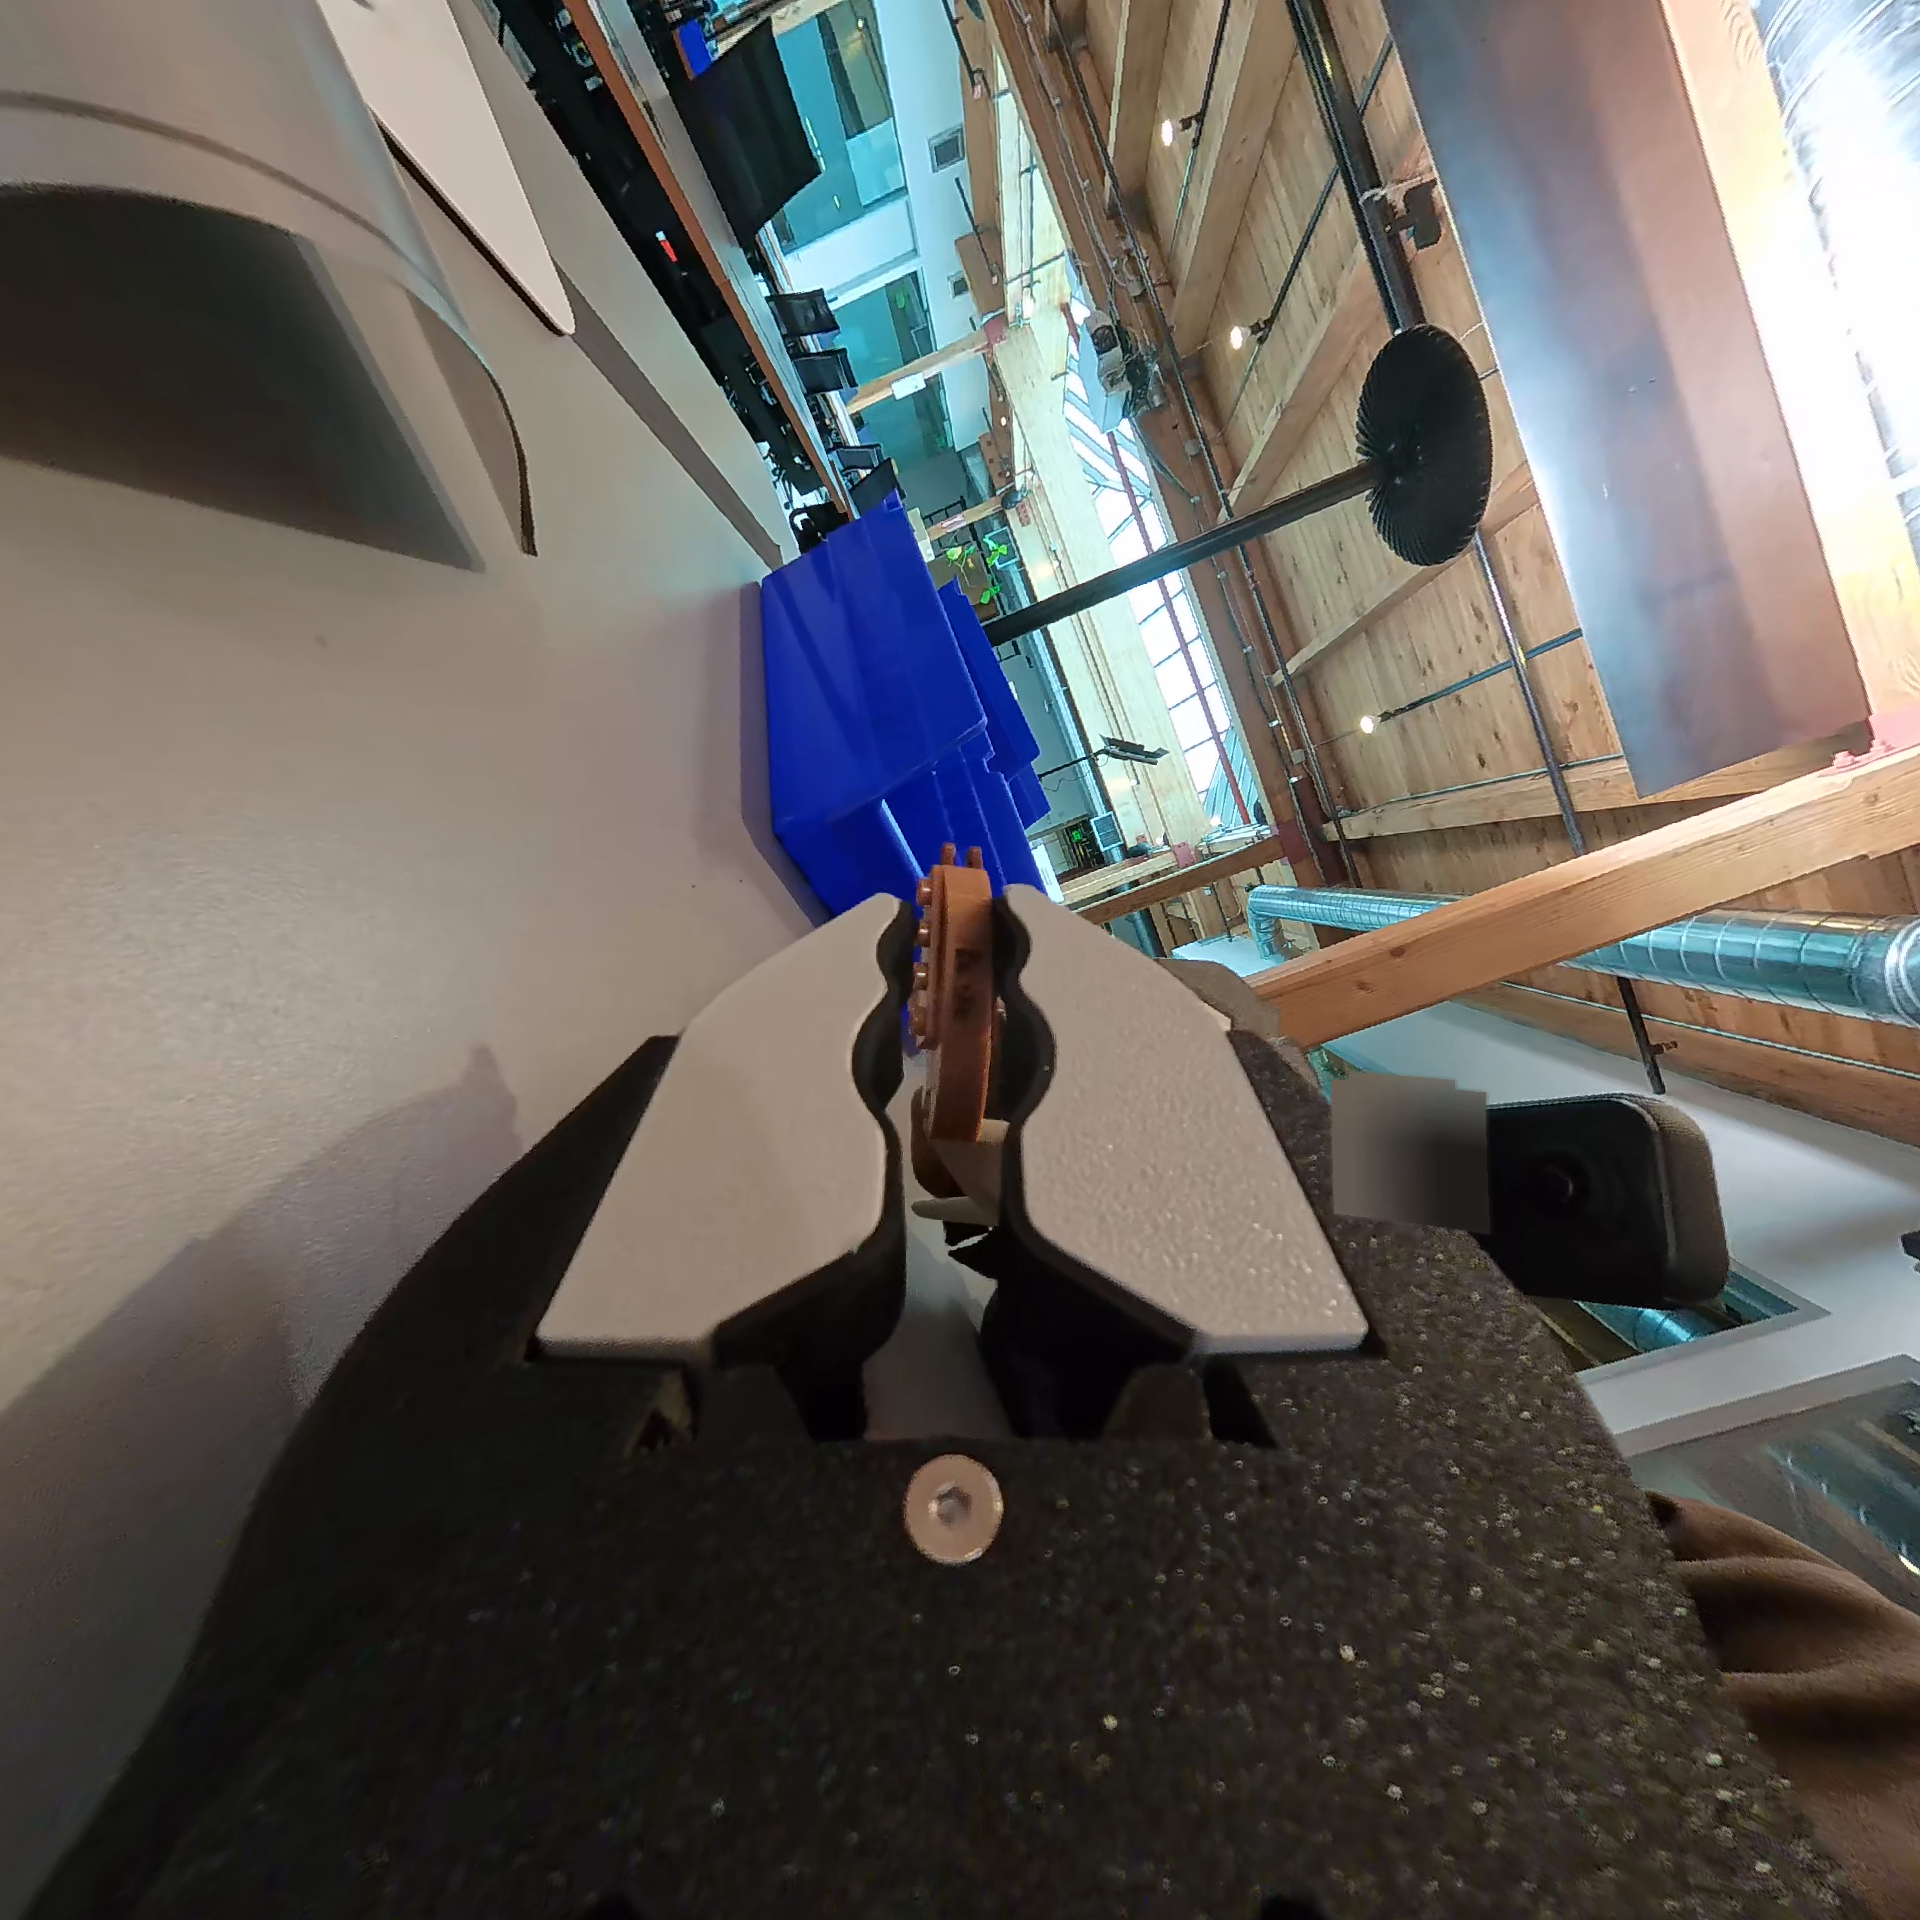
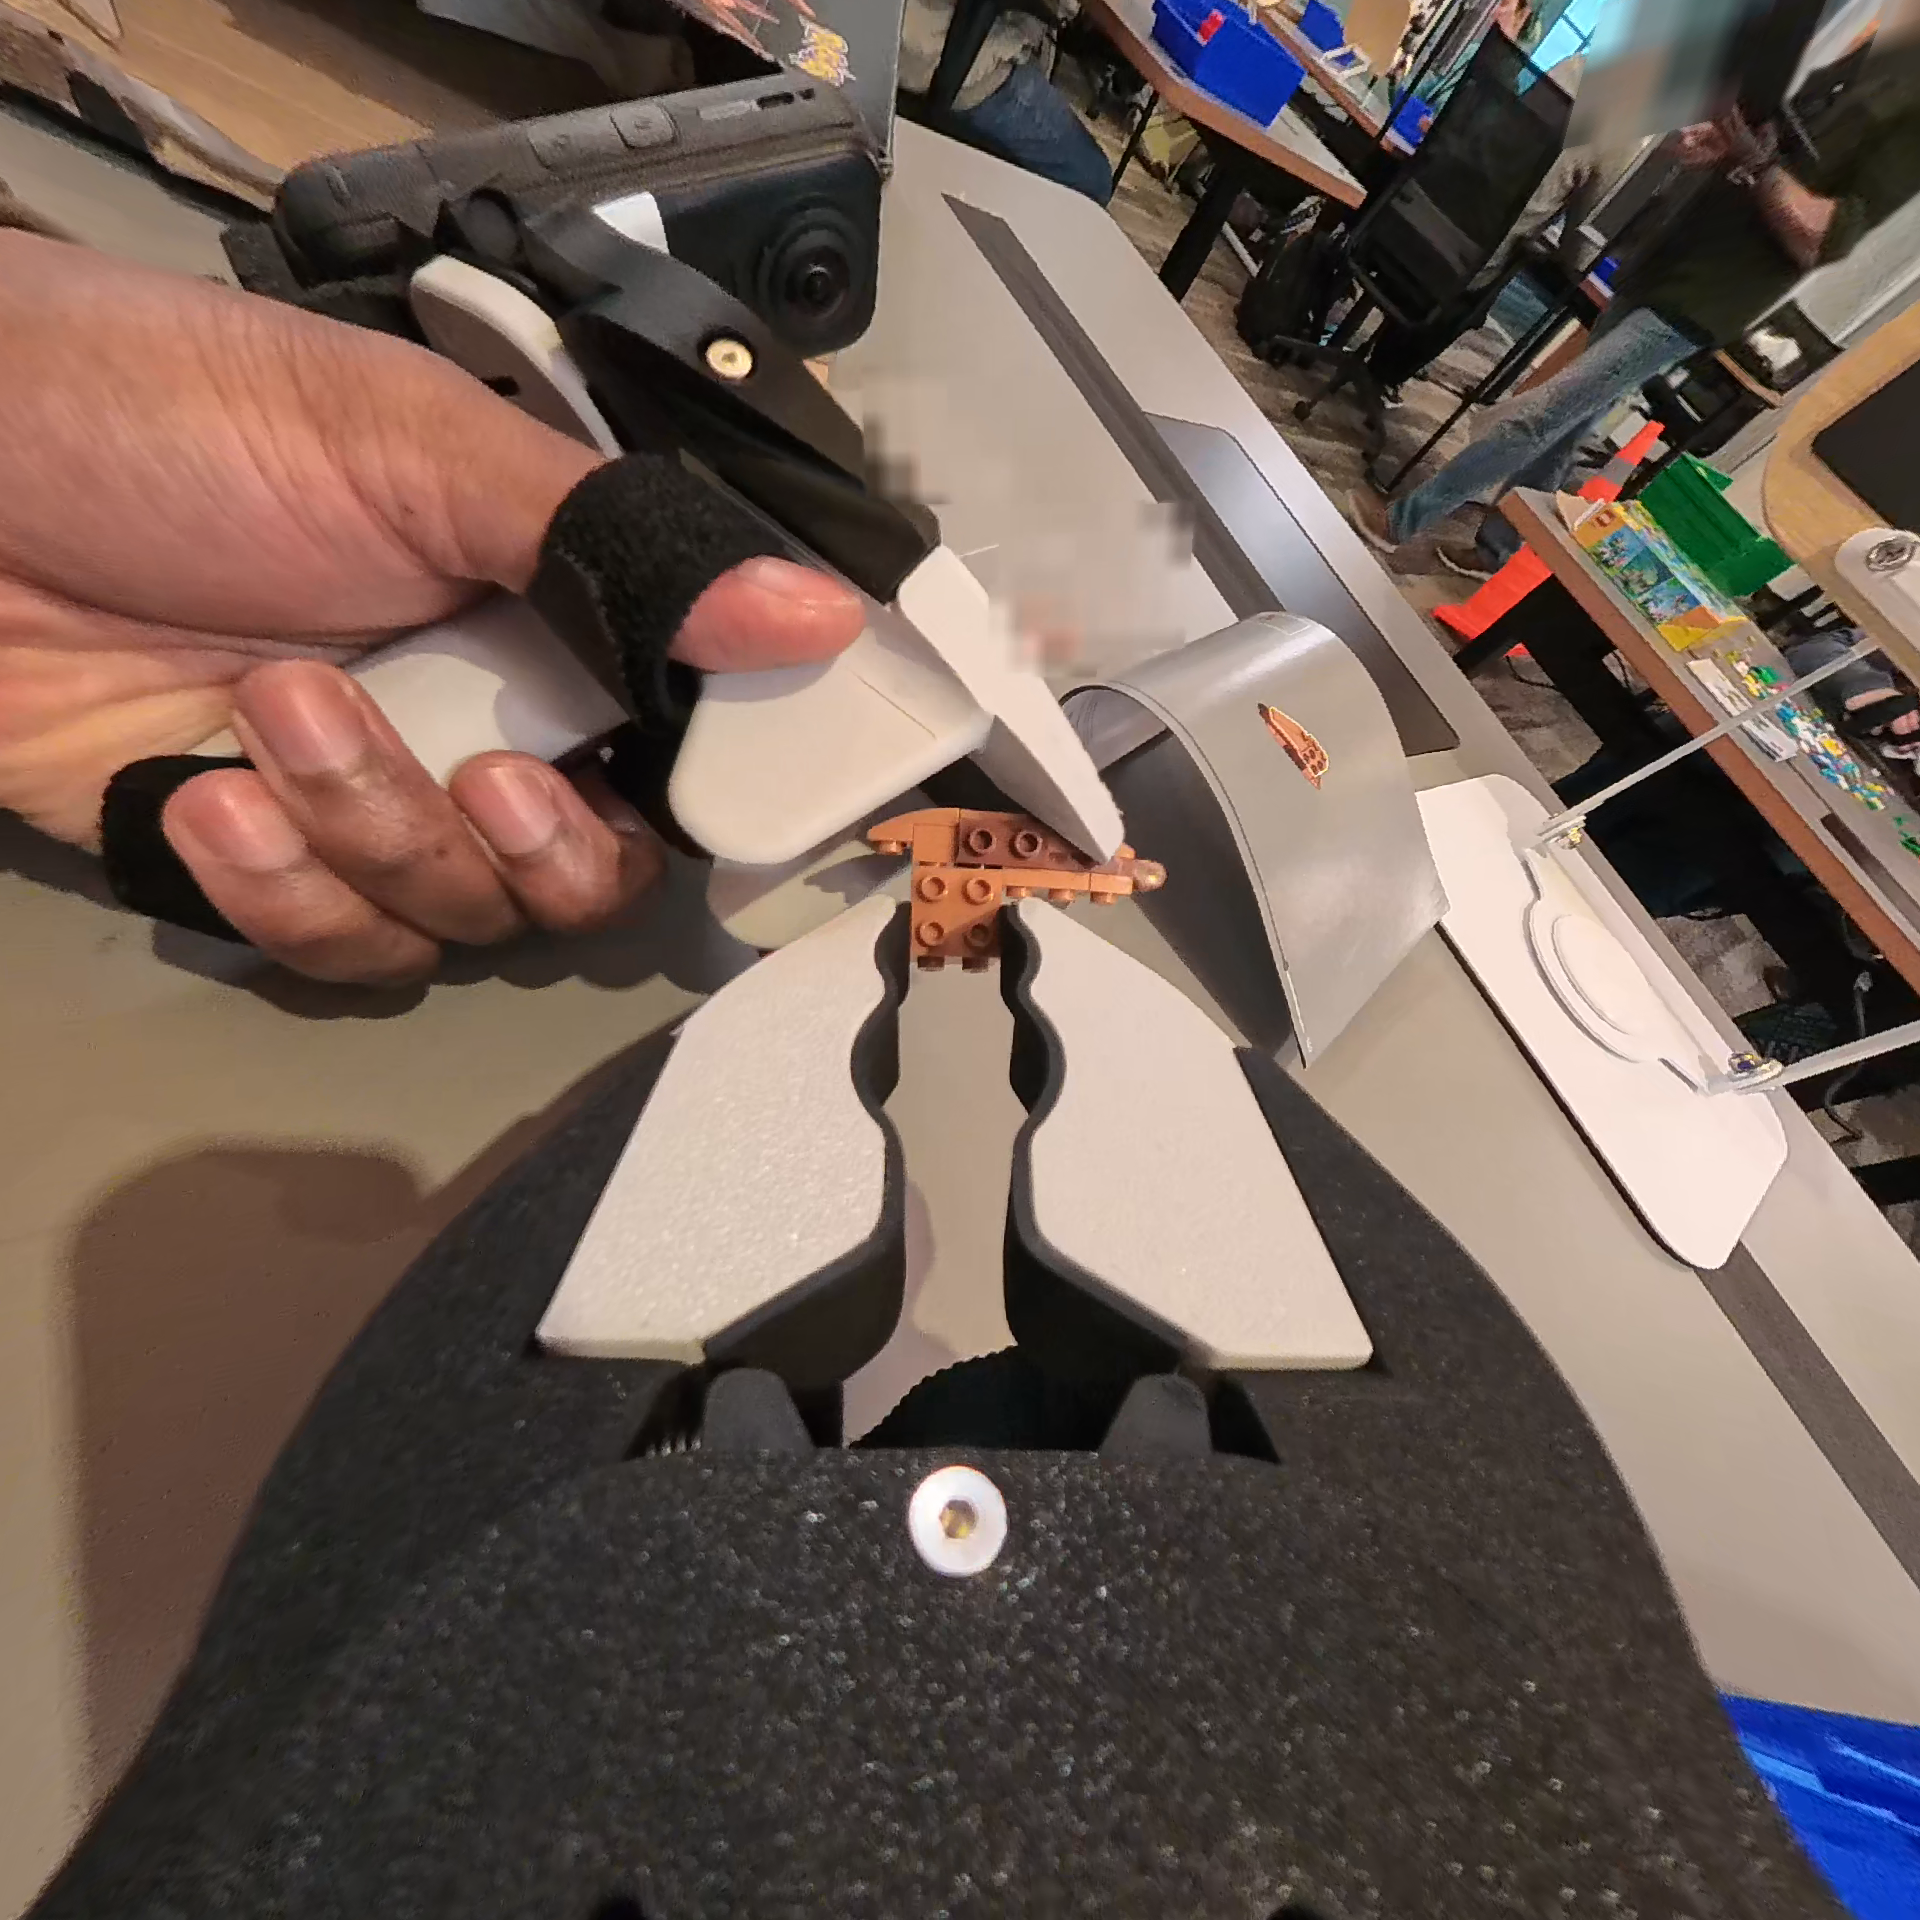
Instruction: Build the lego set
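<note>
A small brown lego assembly (image 2: 971, 878) of stacked plates is held just above the grey table (image 2: 260, 1091) between both grippers. My right gripper (image 2: 954, 920) is shut on its near orange-brown plate. My left gripper (image 2: 1091, 842), held by a hand (image 2: 260, 582), comes in from the upper left and pinches the far right end of the assembly. In the left wrist view, which is rolled sideways, the left gripper (image 1: 951, 914) is shut on the brown assembly (image 1: 961, 997), seen edge-on. The right gripper's camera (image 1: 1600, 1195) shows at the right.
A curved grey stand (image 2: 1340, 831) with a small sticker sits just behind the assembly. A white flat plate (image 2: 1621, 1039) lies at the table's right edge. Blue bins (image 1: 873, 707) stand farther along the table. A blue bin corner (image 2: 1849, 1808) shows at the lower right. My left and right fingertips are right by each other.
</note>
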Demonstrator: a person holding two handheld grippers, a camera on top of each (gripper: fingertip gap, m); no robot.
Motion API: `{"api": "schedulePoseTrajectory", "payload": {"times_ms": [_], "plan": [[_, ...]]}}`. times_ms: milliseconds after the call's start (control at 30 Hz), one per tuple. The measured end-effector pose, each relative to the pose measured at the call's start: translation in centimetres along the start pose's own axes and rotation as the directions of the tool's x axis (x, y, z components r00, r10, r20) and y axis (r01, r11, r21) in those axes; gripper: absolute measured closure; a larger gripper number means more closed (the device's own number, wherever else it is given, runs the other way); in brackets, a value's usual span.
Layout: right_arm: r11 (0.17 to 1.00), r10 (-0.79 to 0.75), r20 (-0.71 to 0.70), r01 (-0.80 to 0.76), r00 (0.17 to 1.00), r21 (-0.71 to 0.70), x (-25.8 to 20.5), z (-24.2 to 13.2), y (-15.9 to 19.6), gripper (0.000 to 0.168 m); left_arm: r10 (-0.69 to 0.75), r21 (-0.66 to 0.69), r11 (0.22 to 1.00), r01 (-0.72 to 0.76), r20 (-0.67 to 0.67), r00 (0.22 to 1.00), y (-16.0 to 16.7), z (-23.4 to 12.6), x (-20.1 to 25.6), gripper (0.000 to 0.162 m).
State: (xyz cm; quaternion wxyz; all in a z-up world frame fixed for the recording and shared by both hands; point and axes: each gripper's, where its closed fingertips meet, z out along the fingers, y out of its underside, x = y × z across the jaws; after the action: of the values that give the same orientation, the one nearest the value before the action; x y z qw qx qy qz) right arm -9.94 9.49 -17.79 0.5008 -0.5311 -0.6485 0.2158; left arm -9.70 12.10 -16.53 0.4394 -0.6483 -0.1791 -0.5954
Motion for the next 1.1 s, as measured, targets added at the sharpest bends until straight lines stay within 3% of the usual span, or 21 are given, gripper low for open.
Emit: {"api": "schedulePoseTrajectory", "payload": {"times_ms": [700,1100], "plan": [[0.997,0.009,-0.053,-0.005,0.999,0.080,0.05,-0.16,-0.61,0.152,0.036,0.003,0.999,-0.036,-0.015,0.999,-0.18,-0.06,0.45,0.145],[0.993,0.005,-0.084,0.005,0.996,0.117,0.25,-0.49,-0.95,0.152,0.096,-0.032,0.995,-0.096,0.004,0.995,-0.09,0.03,0.61,0.135]]}}
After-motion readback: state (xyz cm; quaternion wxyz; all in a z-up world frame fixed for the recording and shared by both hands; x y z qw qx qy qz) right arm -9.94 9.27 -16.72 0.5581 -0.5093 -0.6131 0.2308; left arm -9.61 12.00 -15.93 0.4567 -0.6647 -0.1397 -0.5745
